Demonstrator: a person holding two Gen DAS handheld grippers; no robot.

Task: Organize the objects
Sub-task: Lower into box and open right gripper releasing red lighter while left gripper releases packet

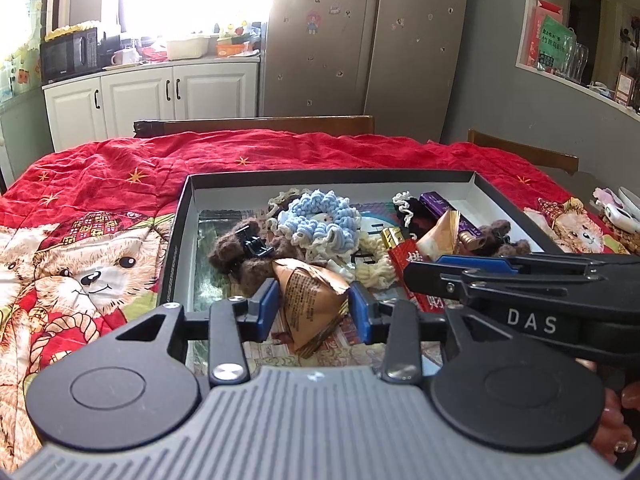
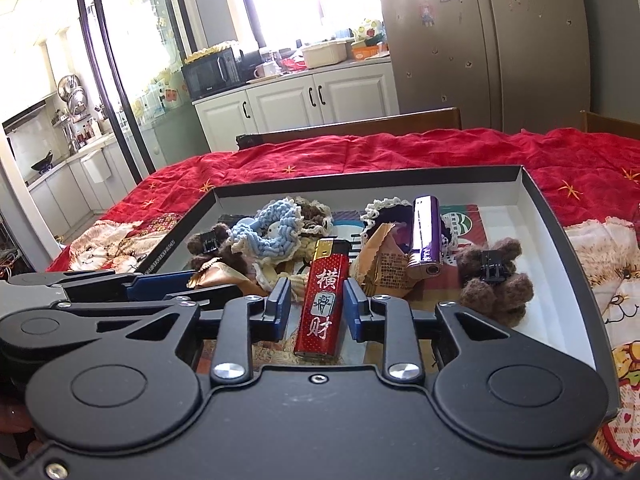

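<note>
A shallow black box with a white inside lies on the table and holds the objects. My left gripper is open, its blue pads standing either side of a brown triangular snack packet that rests on the box floor. My right gripper is open around a red lighter with white characters, which lies flat; a small gap shows on the lighter's left. Further in lie a purple lighter, a blue crochet scrunchie, and two brown fuzzy claw clips.
A red tablecloth with a bear print covers the table. Wooden chair backs stand at the far edge. Small white items lie on the cloth right of the box. Beyond are white cabinets and a fridge. A person's fingers show at the lower right.
</note>
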